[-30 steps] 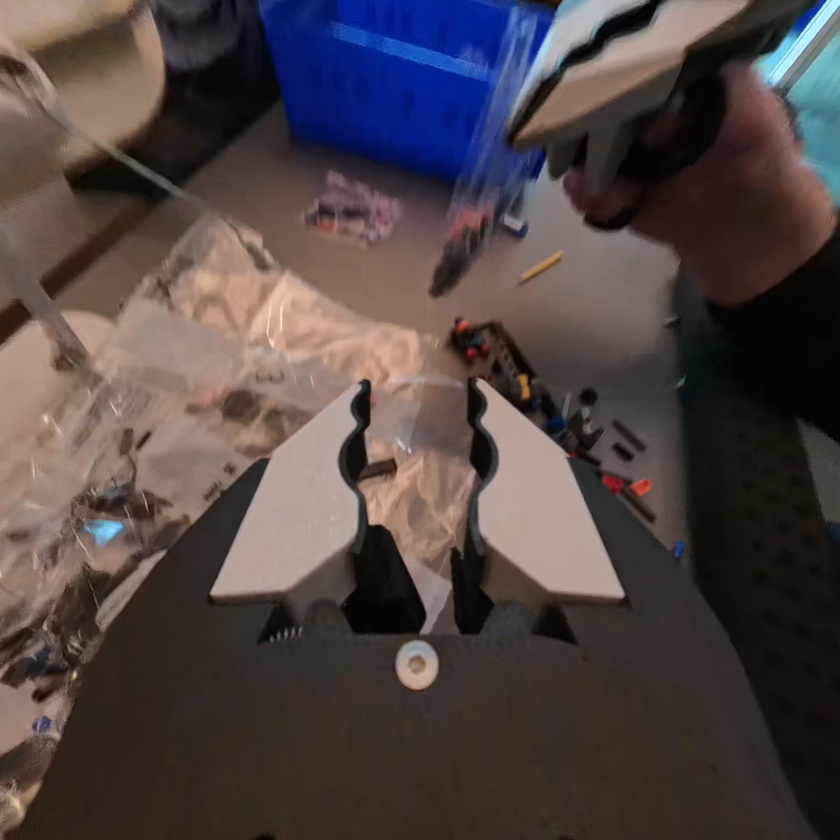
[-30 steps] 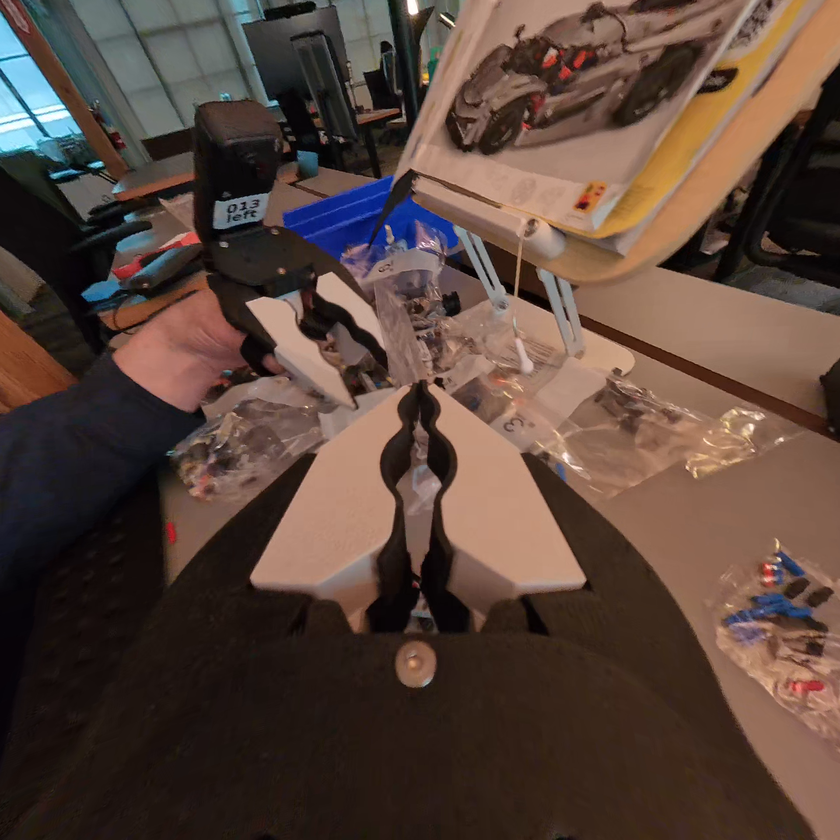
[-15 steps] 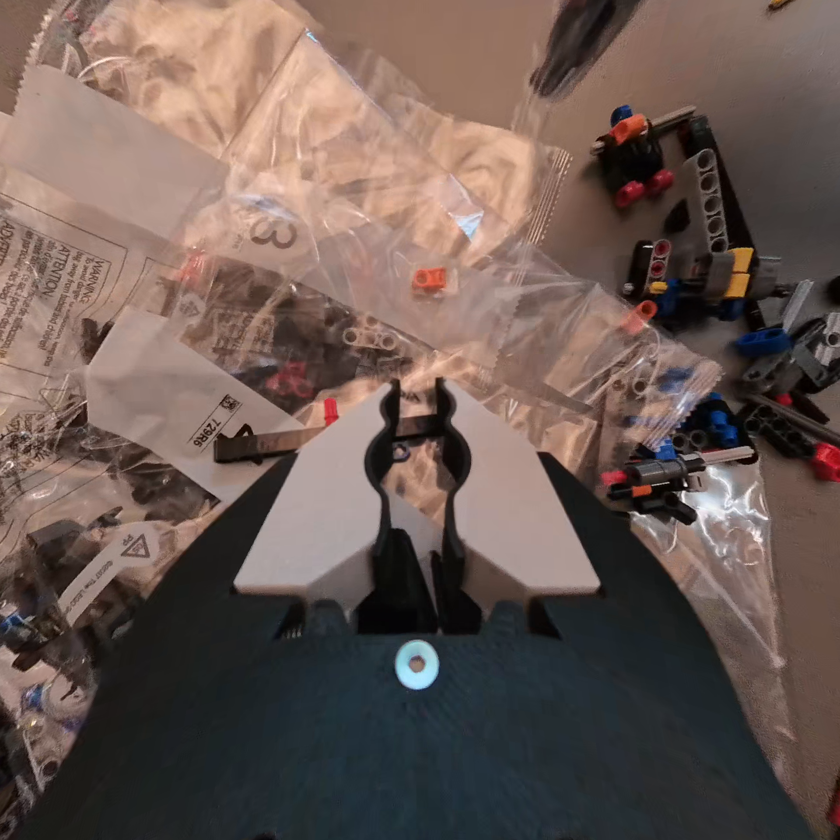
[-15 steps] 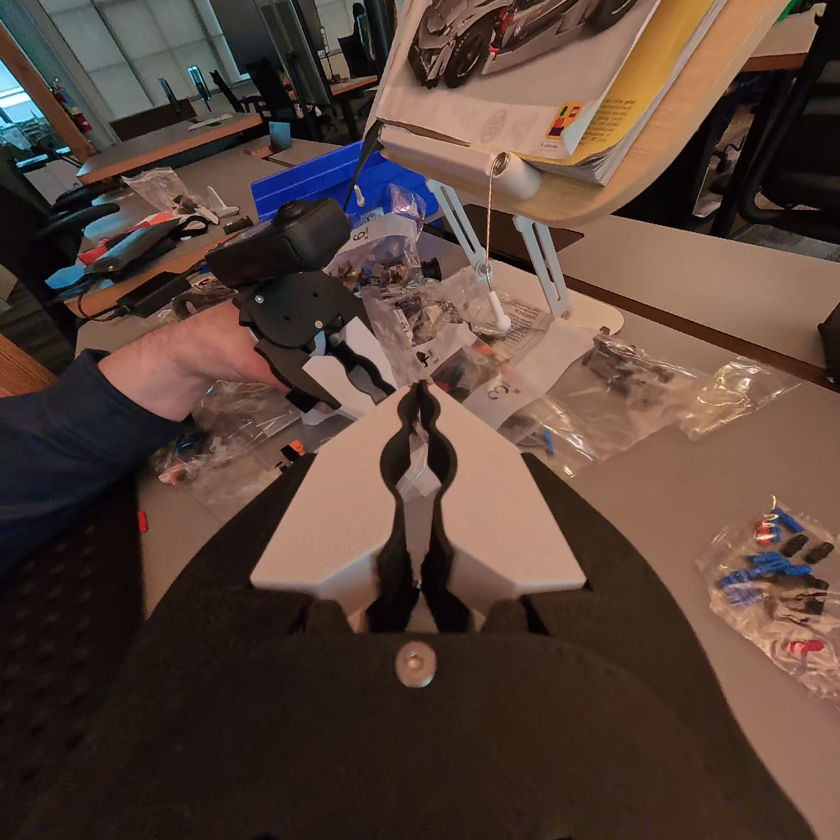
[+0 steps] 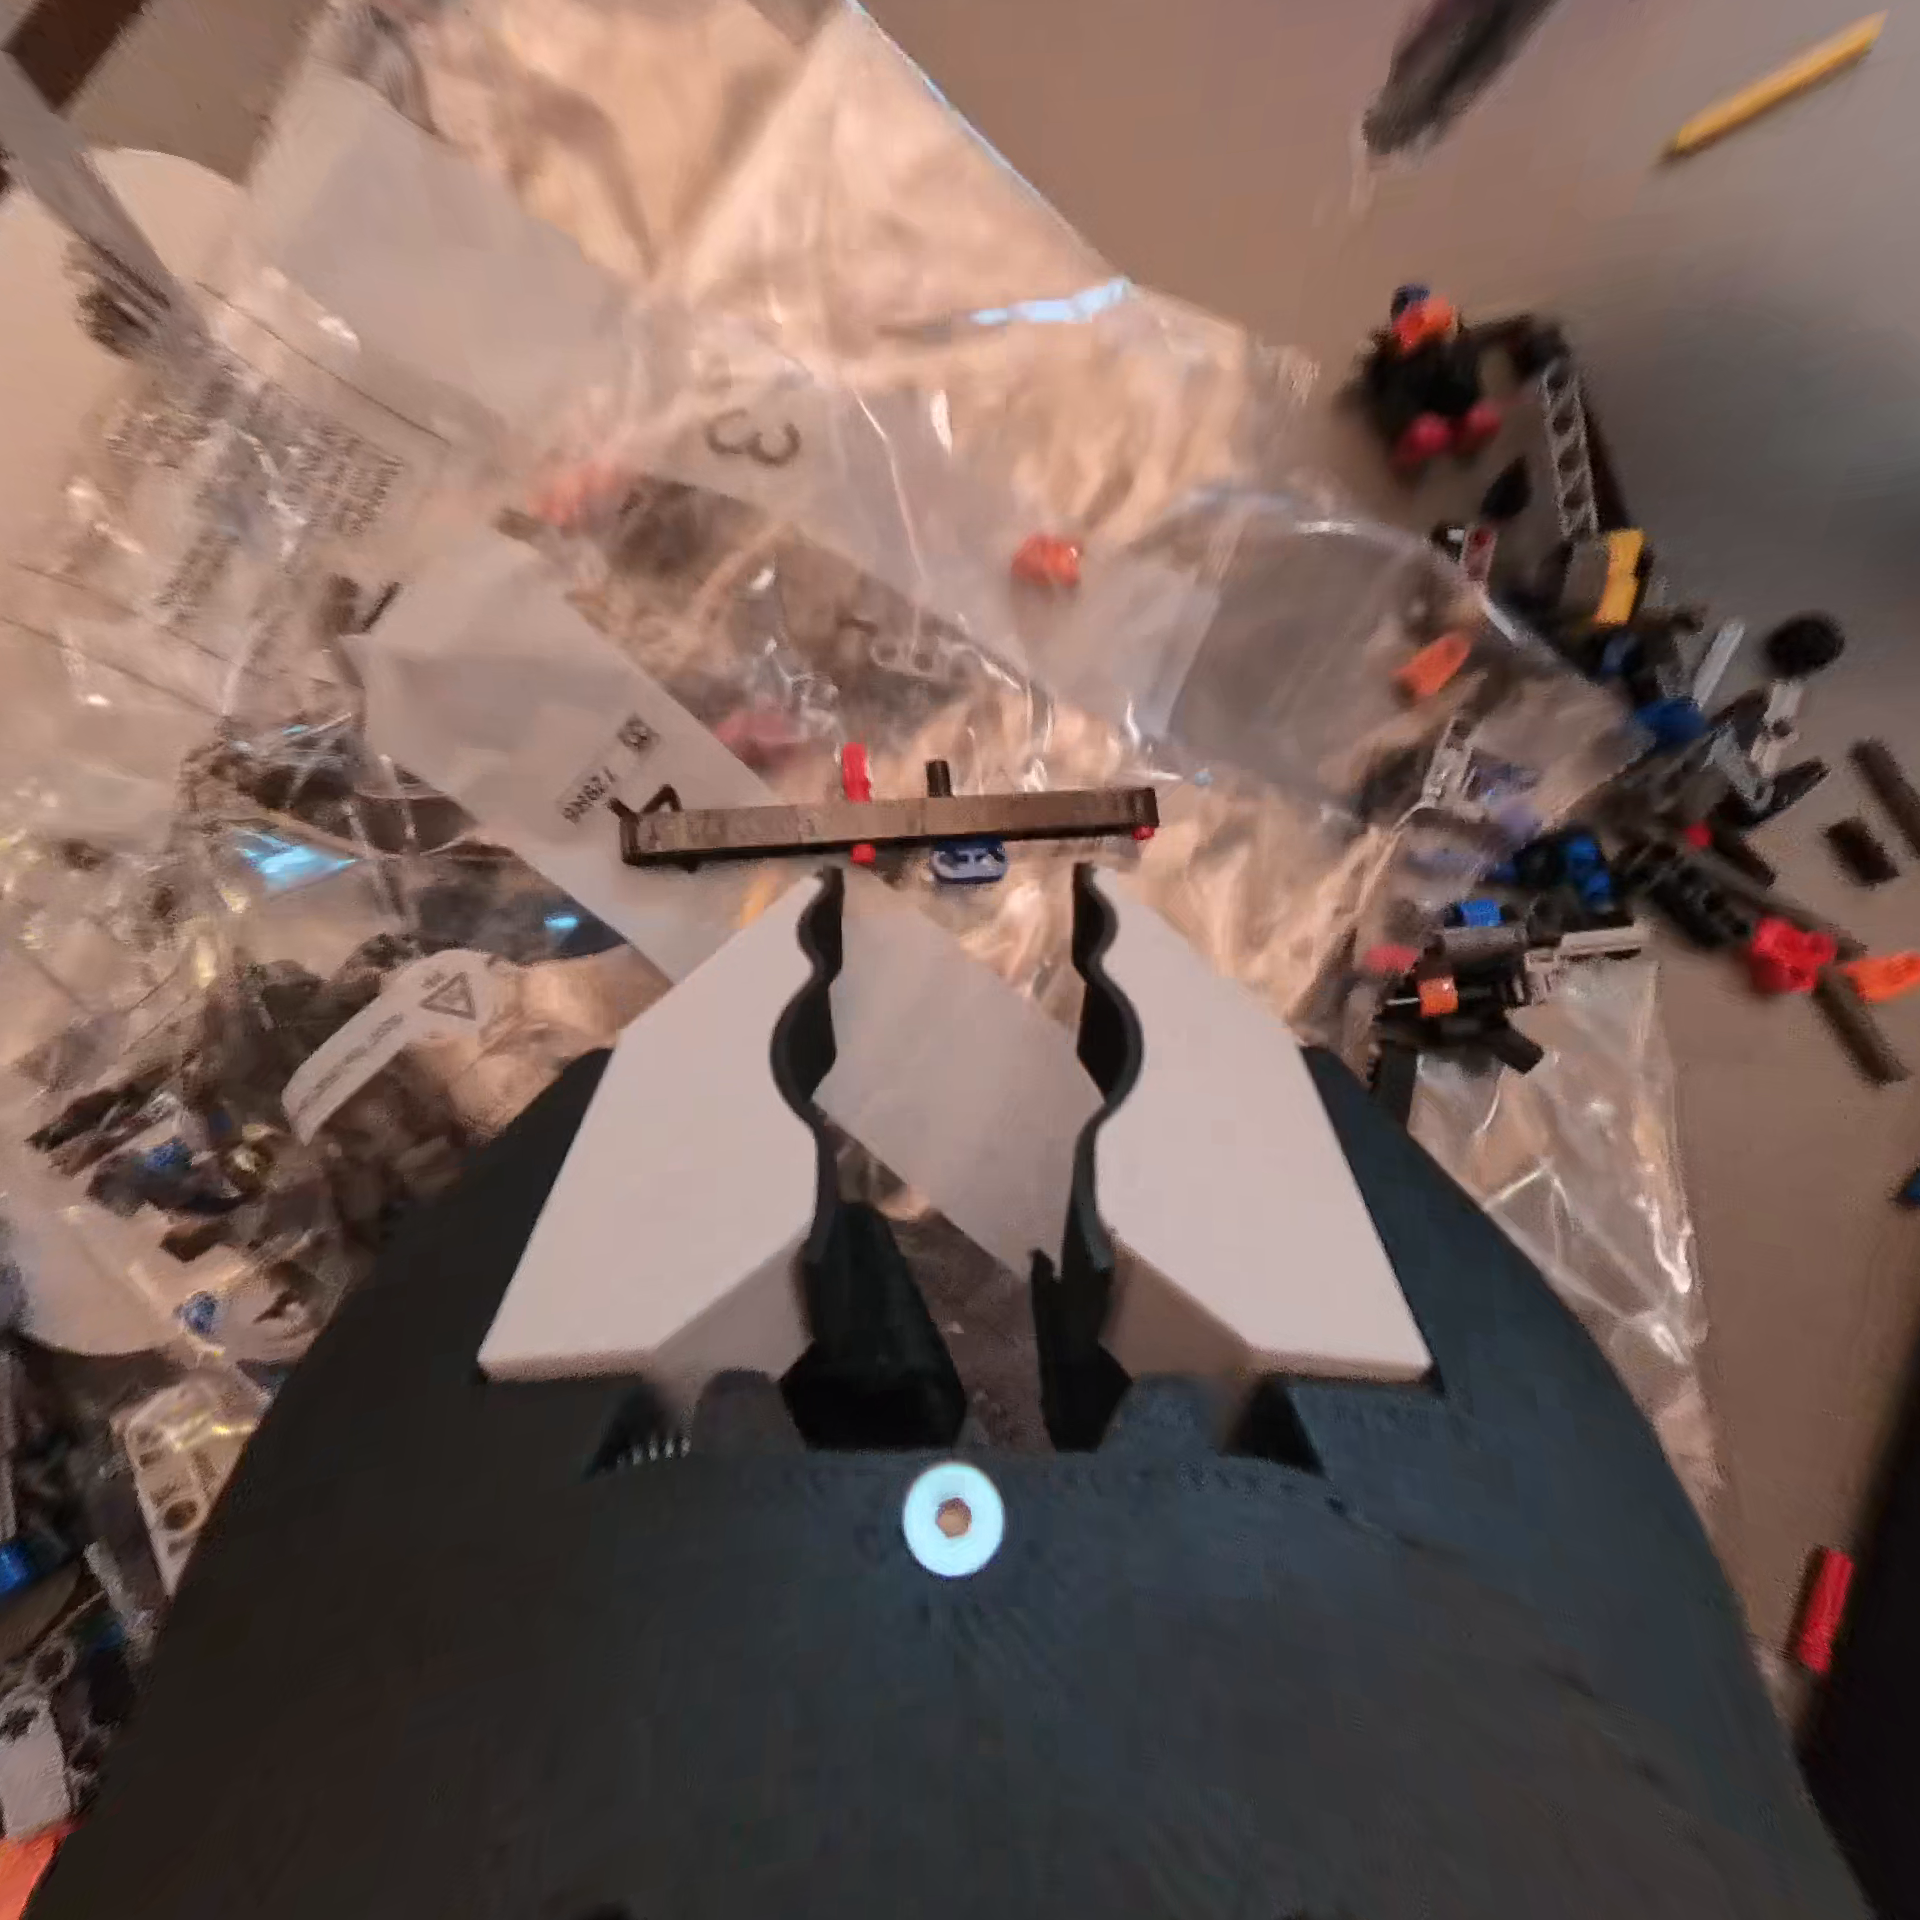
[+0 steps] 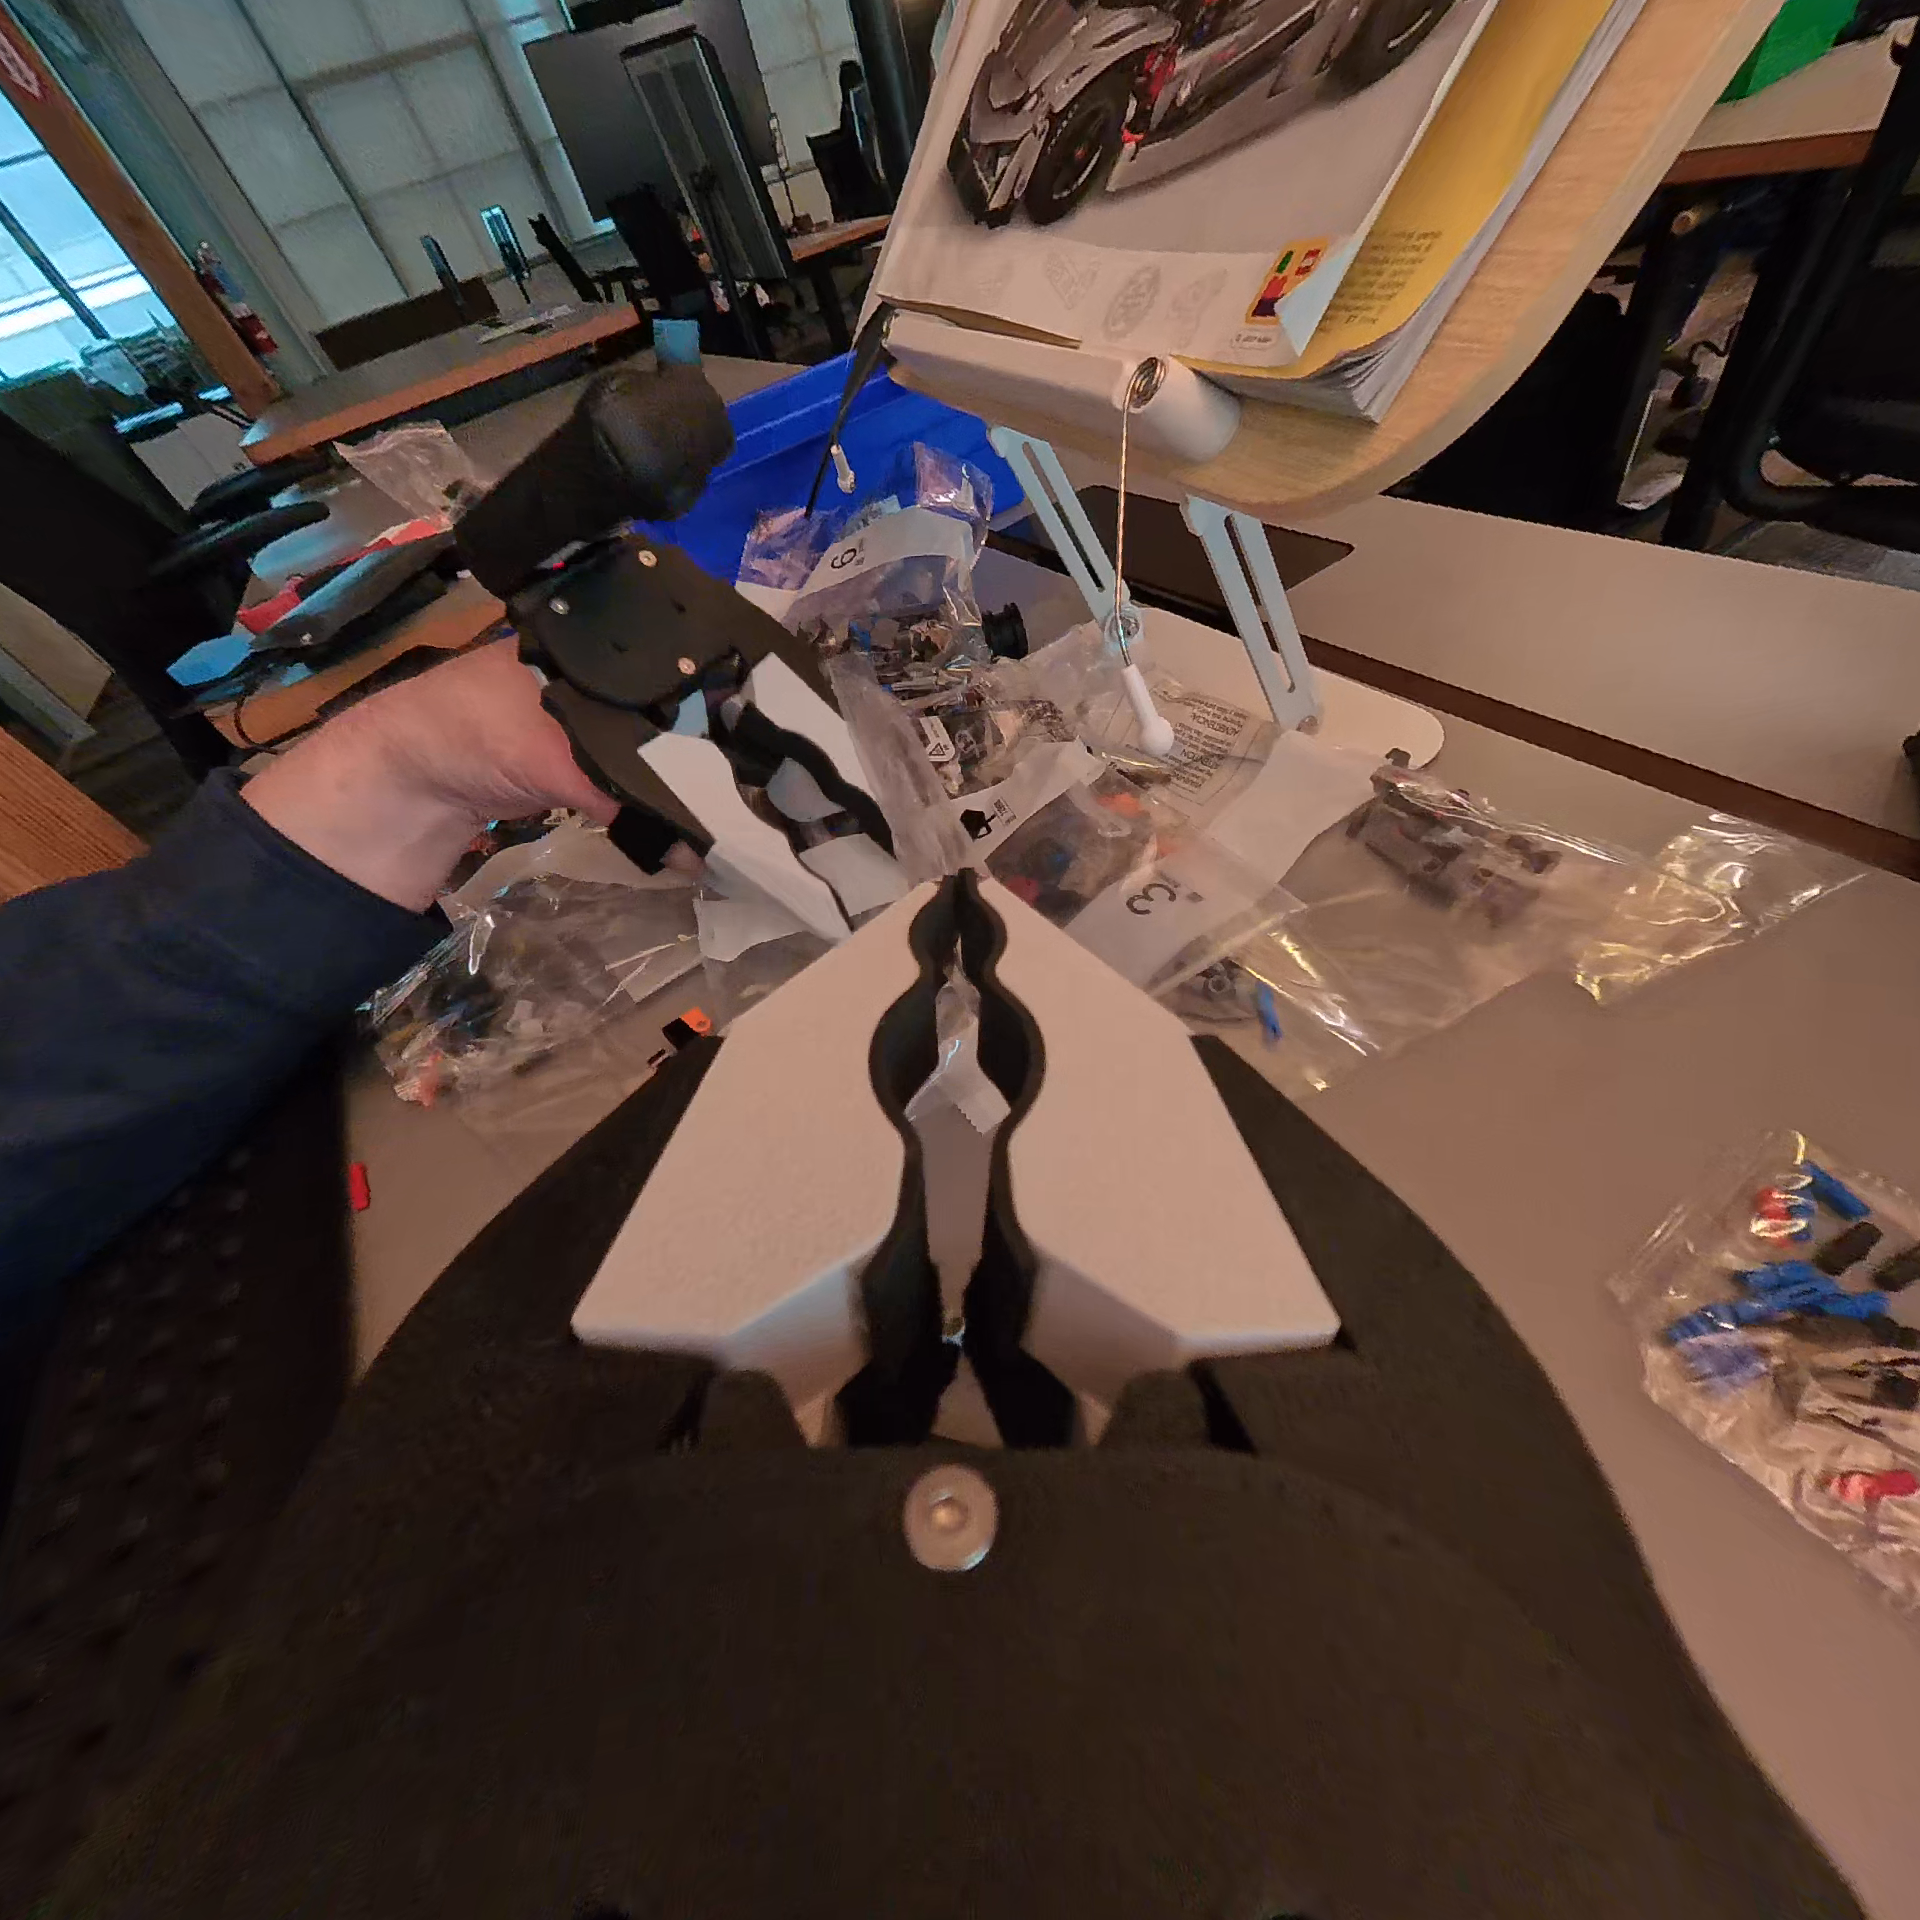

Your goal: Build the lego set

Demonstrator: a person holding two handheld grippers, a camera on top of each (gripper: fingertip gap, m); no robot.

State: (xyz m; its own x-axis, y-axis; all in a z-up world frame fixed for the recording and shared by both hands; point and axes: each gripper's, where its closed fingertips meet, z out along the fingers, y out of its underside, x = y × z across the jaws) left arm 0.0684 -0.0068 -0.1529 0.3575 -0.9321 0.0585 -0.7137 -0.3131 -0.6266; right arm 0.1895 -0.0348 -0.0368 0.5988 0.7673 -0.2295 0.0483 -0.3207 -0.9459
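My left tool (image 5: 951, 883) now stands spread, its fingers well apart, where half a second ago they were nearly pressed together about the black beam (image 5: 888, 821); the beam, carrying red pins and a blue connector, now lies crosswise just beyond the fingertips on the pile of clear parts bags (image 5: 727, 499); whether the tips touch it I cannot tell, the view being blurred; I judge the beam released, or the grip being reset, so this piece is not yet secured for fitting. My right tool (image 6: 961, 894) is unchanged across the last second: pressed together, with a scrap of clear plastic (image 6: 956, 1081) showing between the fingers; whether it is pinched or merely lies behind them I cannot tell. The part-built assembly (image 5: 1579, 561) and loose pieces (image 5: 1704, 883) lie on the table (image 5: 1766, 260) to the right of the bags, well apart from the beam; the build appears at an early stage. Pose: in the right wrist view my left hand (image 6: 436, 779) grips its tool from behind, sleeve to the left, the tool pitched steeply down over the bags, steeper than a second ago; the right tool is held roughly level, pointing toward the bags and the instruction booklet (image 6: 1143, 187) on its stand (image 6: 1247, 644).
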